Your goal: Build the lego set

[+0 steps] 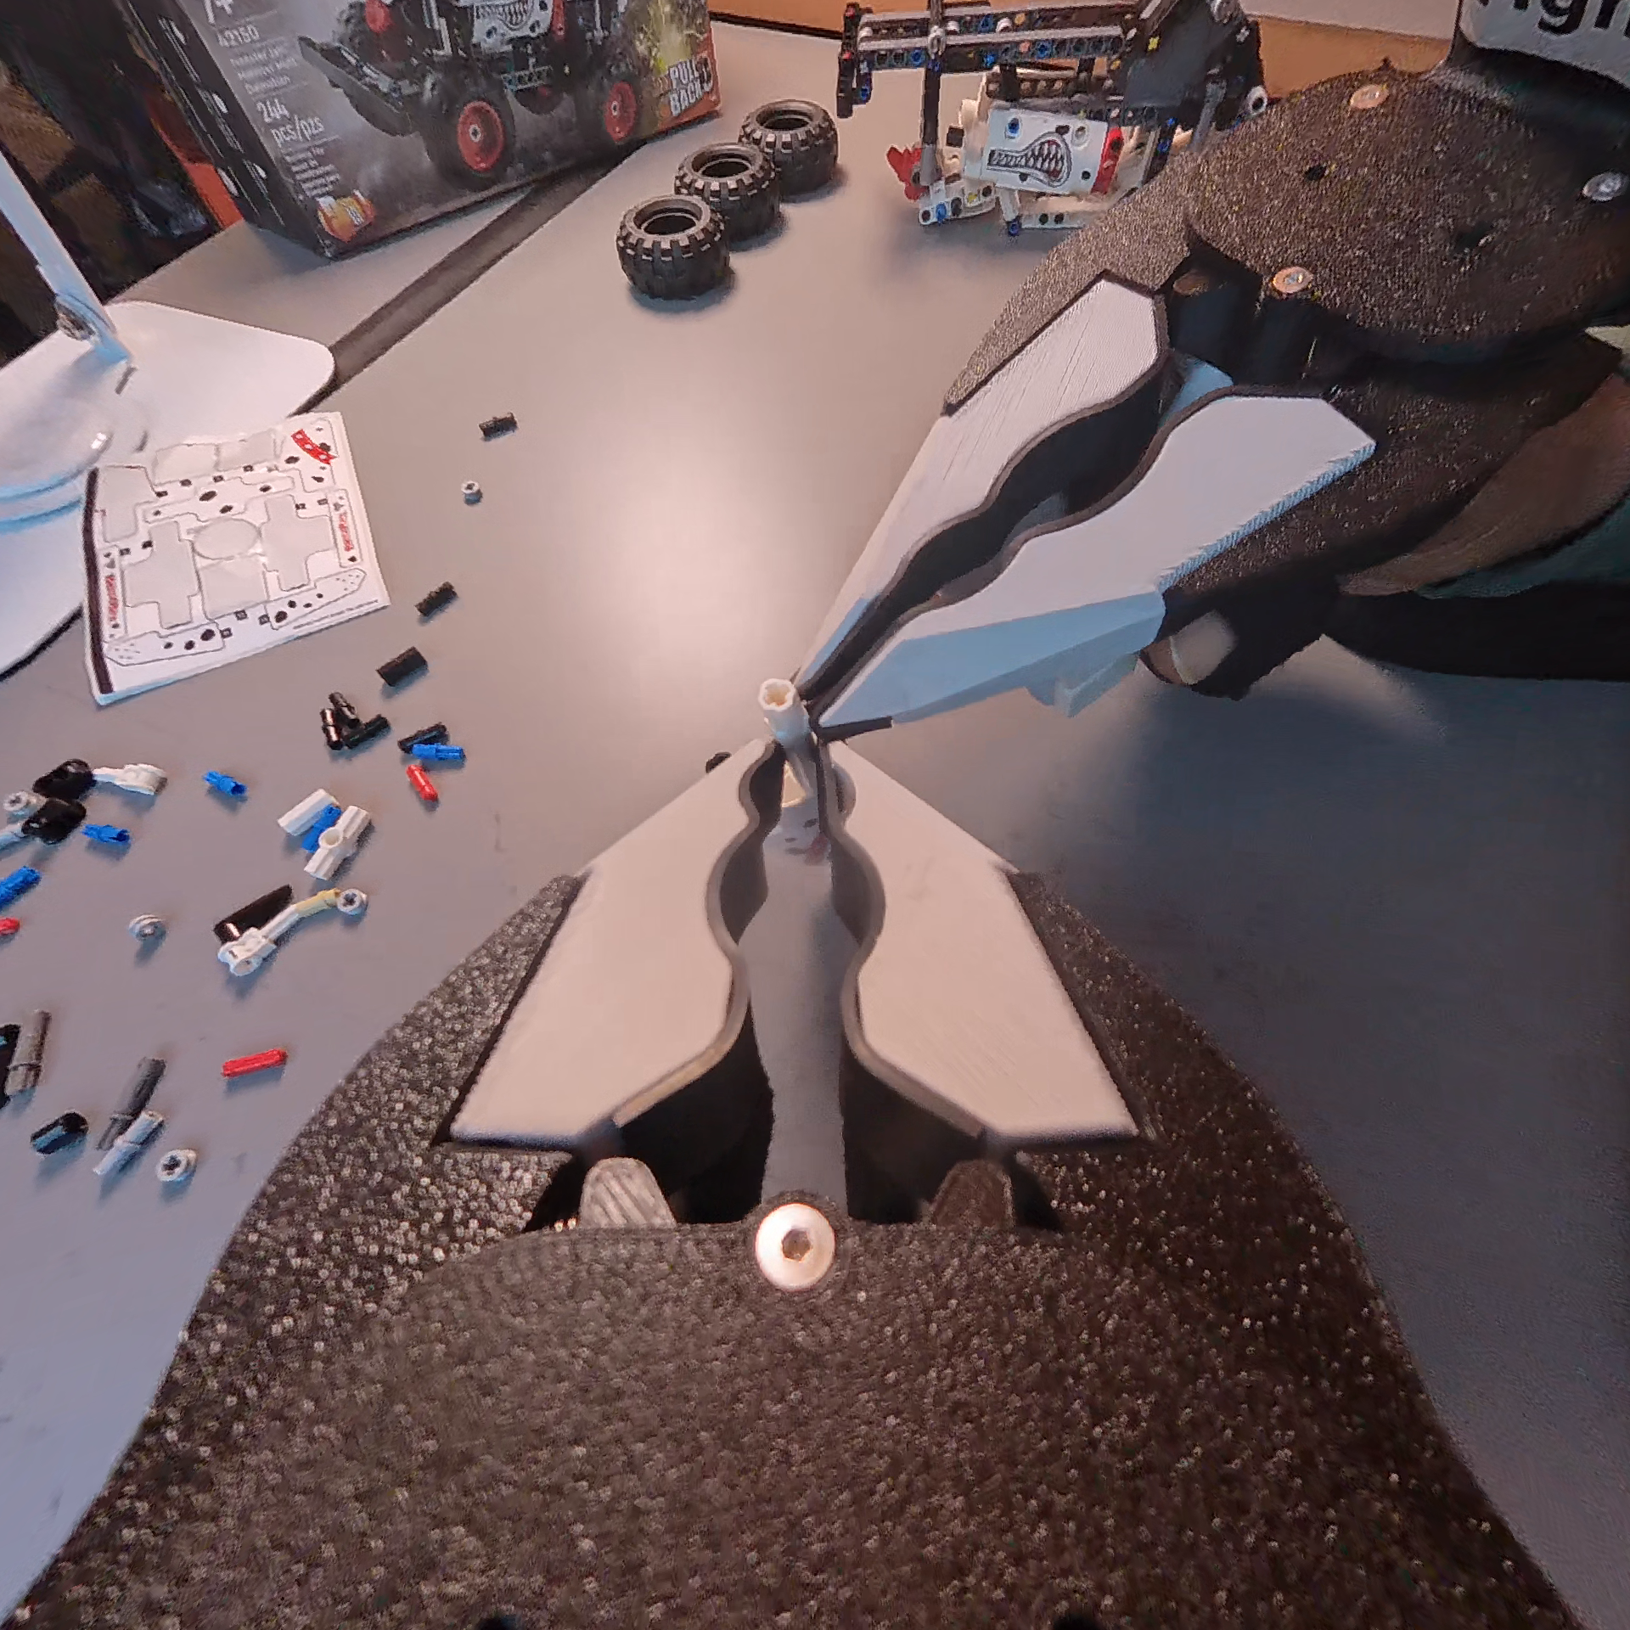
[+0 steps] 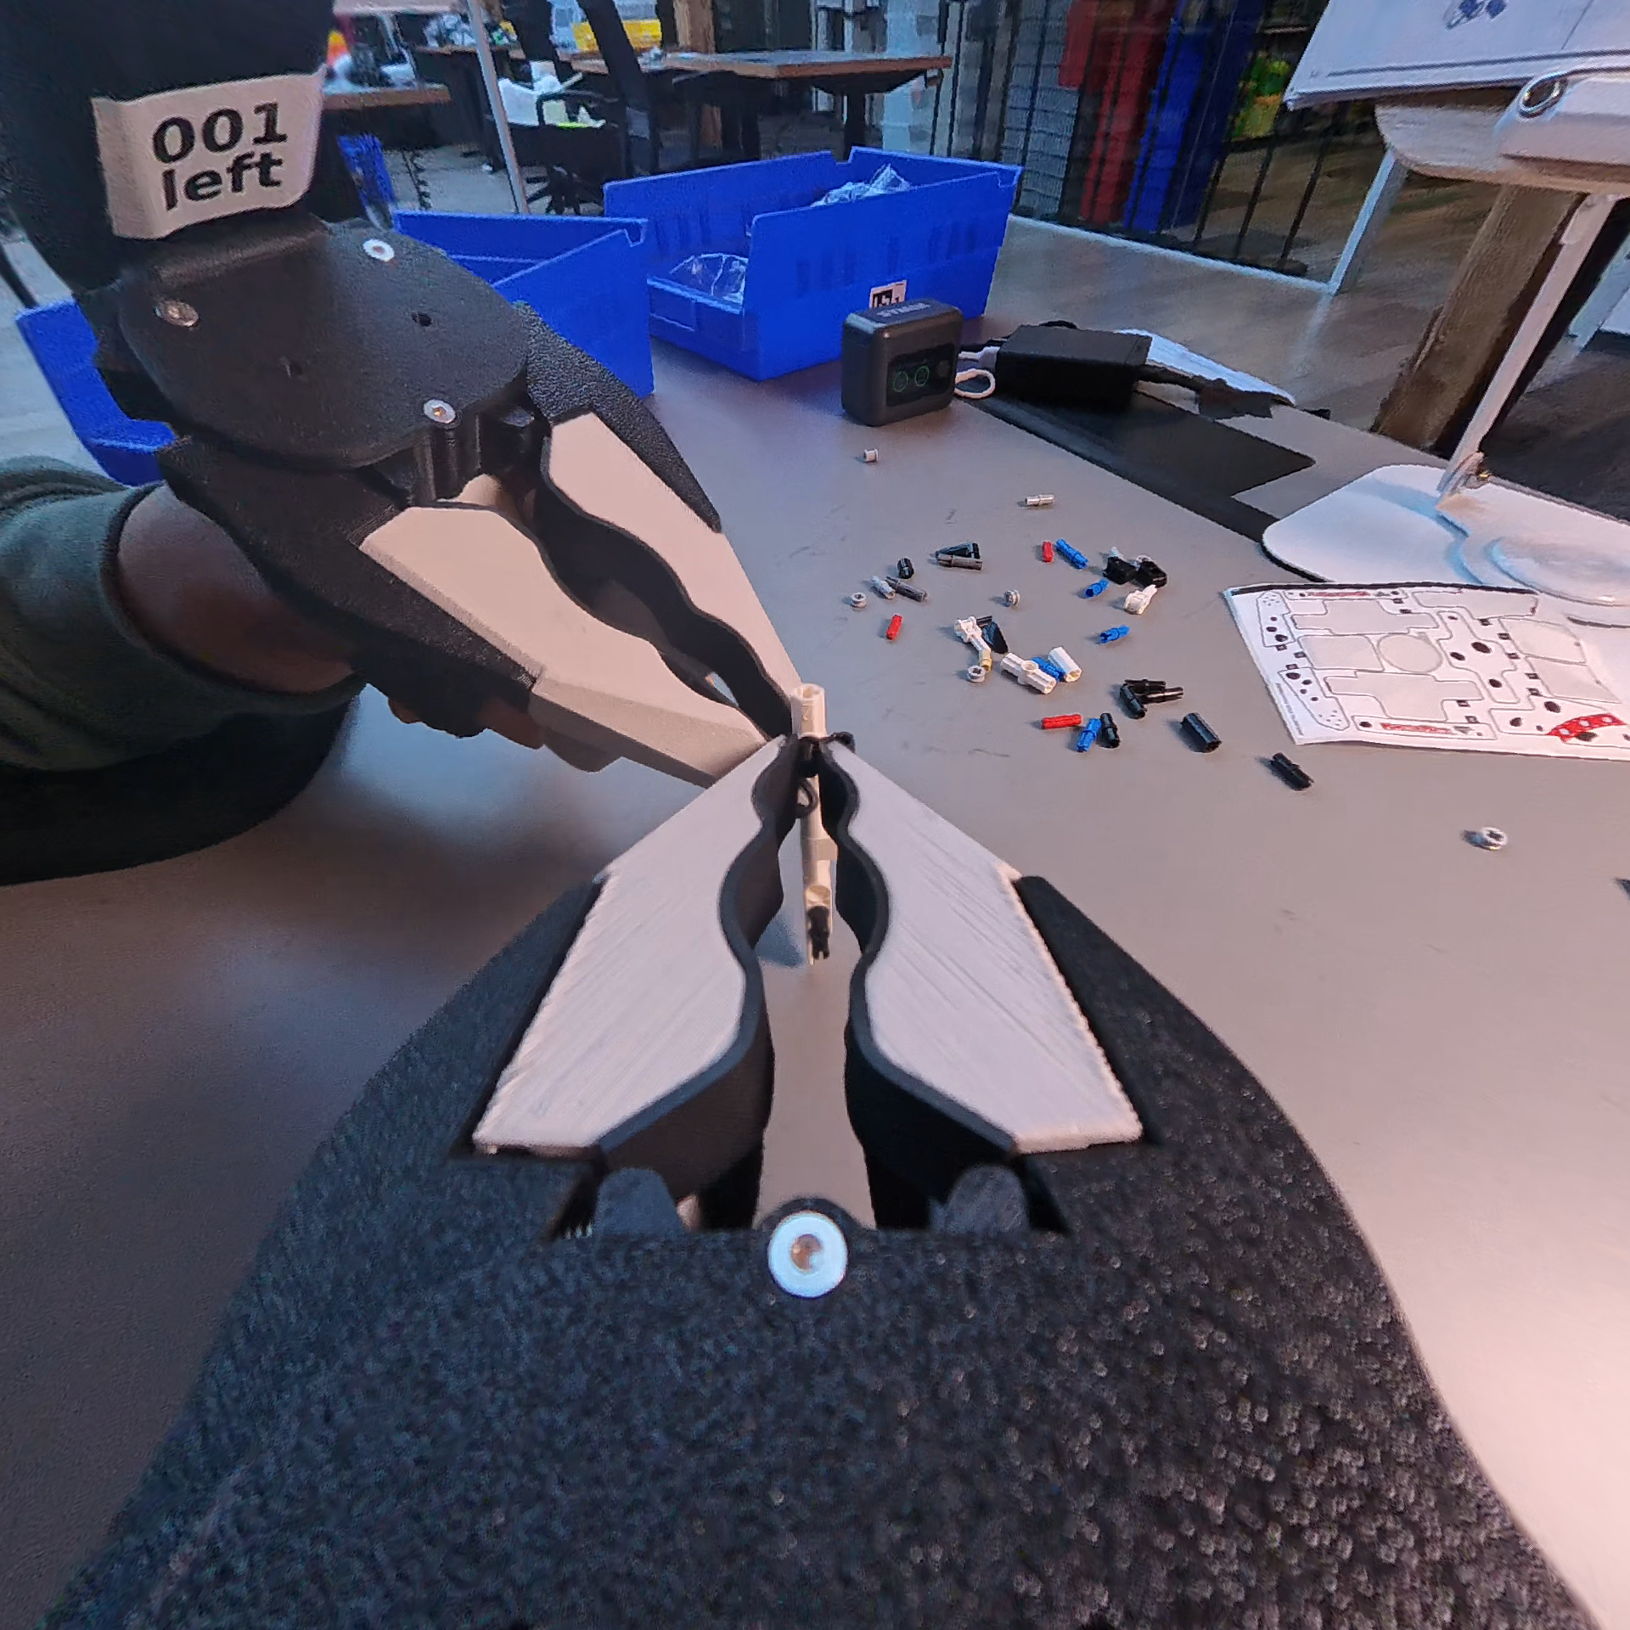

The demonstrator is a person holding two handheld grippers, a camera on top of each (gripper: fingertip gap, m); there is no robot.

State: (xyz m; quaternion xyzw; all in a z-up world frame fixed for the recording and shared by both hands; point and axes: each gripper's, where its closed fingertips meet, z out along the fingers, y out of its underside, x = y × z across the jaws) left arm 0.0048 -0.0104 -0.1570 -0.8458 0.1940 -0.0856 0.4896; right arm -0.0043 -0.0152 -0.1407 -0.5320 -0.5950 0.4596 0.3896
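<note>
My left gripper [image 1: 798, 754] is shut on a small white connector [image 1: 781, 706] and holds it upright above the grey table [image 1: 1235, 970]. My right gripper [image 1: 816, 701] comes in from the upper right, its tips against the same connector, and is shut on a thin black piece [image 1: 856, 725] at the connector's side. In the right wrist view my right gripper [image 2: 813, 750] meets the left gripper [image 2: 781, 728] at the white connector [image 2: 807, 706]. The connector runs down between my fingers to a black end [image 2: 818, 935].
A partly built truck model [image 1: 1041, 132], three black tyres [image 1: 732, 176] and the set's box [image 1: 423, 106] stand at the far edge. Loose small parts [image 1: 220, 882] [image 2: 1041, 635], a sticker sheet [image 1: 229, 547] [image 2: 1429, 661] and a white stand base [image 1: 176, 362] lie nearby. Blue bins [image 2: 811, 256] stand beyond. My two grippers' fingertips are within a few centimetres of each other. Left tips and right tips are each some 35 centimeters from the partly built truck model [image 1: 1041, 132].
</note>
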